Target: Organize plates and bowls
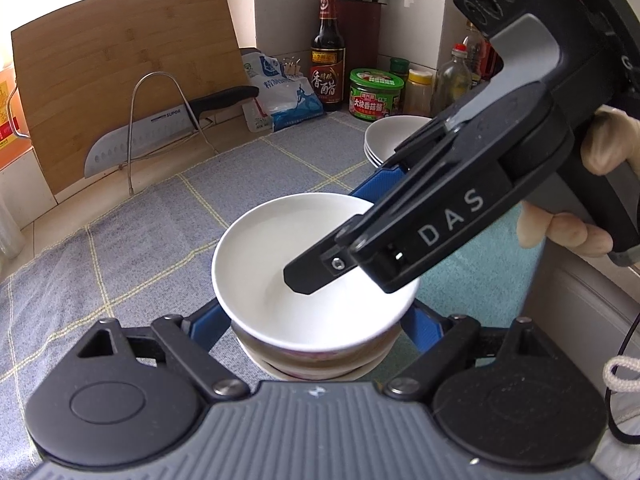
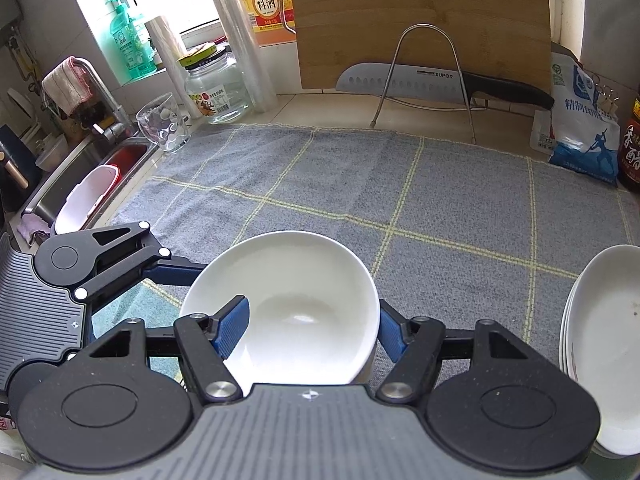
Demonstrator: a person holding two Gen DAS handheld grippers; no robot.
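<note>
A white bowl sits on top of a short stack of patterned bowls over the grey checked cloth. My right gripper comes in from the right and is shut on the white bowl's wall, one finger inside and one outside. My left gripper hugs the lower bowls, its blue fingers pressed to both sides; their tips are hidden behind the white bowl. A stack of white plates rests on the cloth to the right.
A bamboo cutting board leans on the back wall, with a knife in a wire rack before it. A salt bag, vinegar bottle and jars crowd the back right. A sink, glass cup and jar stand left.
</note>
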